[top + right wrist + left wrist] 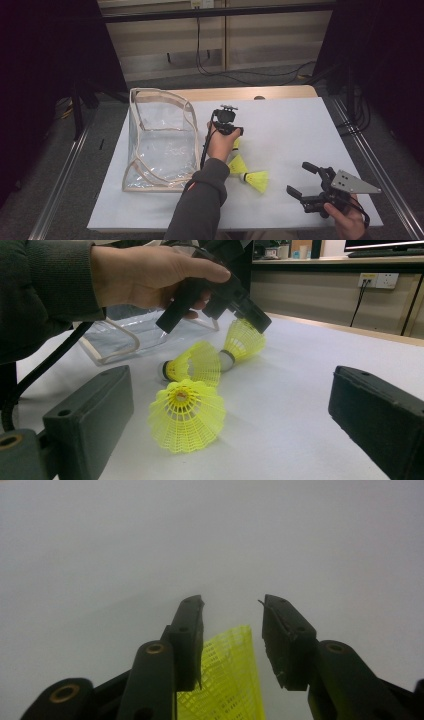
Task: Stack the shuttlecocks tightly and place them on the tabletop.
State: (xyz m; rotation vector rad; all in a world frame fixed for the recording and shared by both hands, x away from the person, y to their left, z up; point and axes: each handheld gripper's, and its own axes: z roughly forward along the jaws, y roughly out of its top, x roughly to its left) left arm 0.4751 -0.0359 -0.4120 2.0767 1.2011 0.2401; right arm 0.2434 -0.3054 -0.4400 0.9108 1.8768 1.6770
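3 yellow shuttlecocks lie on the white counter, close together near its middle. The left claw points down over the farthest shuttlecock, gripped by the person's left hand. In the left gripper view its jaws stand apart on either side of that shuttlecock's yellow mesh skirt; the inner face of the left jaw lies right along the skirt's edge, while a gap shows at the other jaw, so nothing is clamped. In the right gripper view the left claw's tip sits on top of the skirt.

The middle shuttlecock lies on its side, its white cork toward the first one. The nearest shuttlecock also lies on its side, open skirt facing the right claw.

The right claw is held low by the right hand near the counter's front right corner, jaws wide apart and holding nothing.

A clear plastic bag with beige trim stands open on the counter's left part, beside the left forearm.
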